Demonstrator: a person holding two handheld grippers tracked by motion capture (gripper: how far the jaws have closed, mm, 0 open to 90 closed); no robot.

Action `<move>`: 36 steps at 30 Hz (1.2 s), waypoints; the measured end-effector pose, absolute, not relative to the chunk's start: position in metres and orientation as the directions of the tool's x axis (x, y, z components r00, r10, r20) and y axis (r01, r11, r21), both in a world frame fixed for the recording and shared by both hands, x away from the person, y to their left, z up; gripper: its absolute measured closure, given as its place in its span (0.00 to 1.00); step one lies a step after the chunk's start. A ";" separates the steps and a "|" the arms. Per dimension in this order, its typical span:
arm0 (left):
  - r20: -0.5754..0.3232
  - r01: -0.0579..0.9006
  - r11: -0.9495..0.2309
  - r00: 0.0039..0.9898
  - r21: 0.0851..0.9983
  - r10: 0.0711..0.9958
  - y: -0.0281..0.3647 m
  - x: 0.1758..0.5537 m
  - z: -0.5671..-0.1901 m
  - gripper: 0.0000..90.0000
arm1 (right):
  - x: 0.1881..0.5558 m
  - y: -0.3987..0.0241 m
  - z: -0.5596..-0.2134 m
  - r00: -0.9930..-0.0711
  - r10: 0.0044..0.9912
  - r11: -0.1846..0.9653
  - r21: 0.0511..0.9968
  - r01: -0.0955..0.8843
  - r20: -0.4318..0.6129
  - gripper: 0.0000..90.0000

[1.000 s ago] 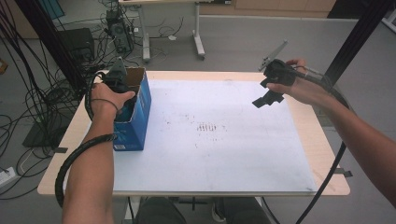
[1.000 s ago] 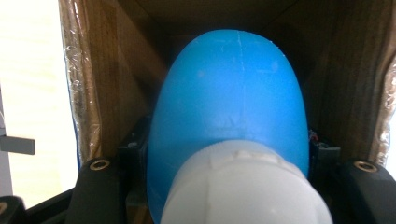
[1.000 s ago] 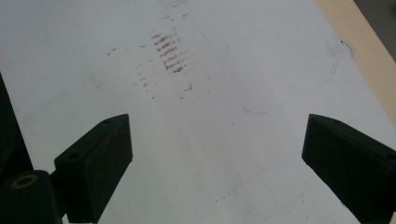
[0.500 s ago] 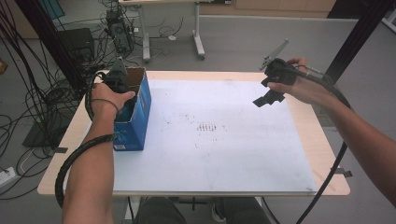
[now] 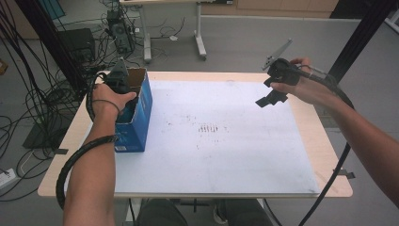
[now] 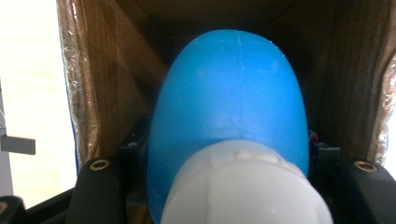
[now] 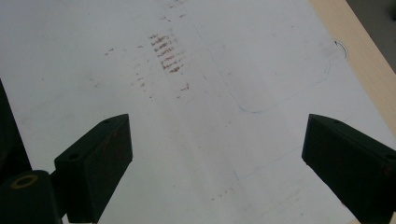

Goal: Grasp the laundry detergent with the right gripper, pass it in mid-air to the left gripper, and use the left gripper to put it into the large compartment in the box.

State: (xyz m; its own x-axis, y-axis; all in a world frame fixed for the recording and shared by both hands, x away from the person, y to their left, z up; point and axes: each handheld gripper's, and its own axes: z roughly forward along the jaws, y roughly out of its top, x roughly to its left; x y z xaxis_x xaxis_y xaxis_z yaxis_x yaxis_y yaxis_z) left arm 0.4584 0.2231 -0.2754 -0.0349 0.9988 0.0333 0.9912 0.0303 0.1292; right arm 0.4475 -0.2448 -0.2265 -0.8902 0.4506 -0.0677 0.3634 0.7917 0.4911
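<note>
A blue carton [image 5: 139, 117] with an open top stands at the table's left edge. My left gripper [image 5: 123, 89] reaches down into it. In the left gripper view a blue plastic bottle [image 6: 229, 102] with a white cap [image 6: 243, 186] sits between the black jaws inside the brown cardboard walls [image 6: 93, 93]. The left gripper [image 6: 229, 156] is shut on that bottle. My right gripper [image 5: 269, 99] hovers above the far right part of the table. In its own view the right gripper [image 7: 215, 140] stands open over the white sheet, with nothing between the jaws.
A white sheet [image 5: 211, 155] covers most of the wooden table [image 5: 327, 146]. Brown smudges [image 7: 166, 53] mark its middle, and faint pen outlines [image 7: 280, 93] show near the right side. Cables and a desk stand on the floor behind the table.
</note>
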 end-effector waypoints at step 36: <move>0.034 0.992 0.020 -0.025 0.127 0.999 0.222 0.457 -0.275 0.41 | 0.448 -0.245 -0.226 -0.890 0.451 0.792 0.491 0.362 -0.071 0.09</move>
State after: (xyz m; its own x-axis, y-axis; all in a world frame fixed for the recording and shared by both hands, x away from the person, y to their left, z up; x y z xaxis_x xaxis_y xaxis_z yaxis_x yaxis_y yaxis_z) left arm 0.4573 0.2222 -0.2751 -0.0248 0.9991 0.0340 0.9918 0.0203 0.1266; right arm 0.4477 -0.2447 -0.2260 -0.8897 0.4509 -0.0712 0.3623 0.7924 0.4908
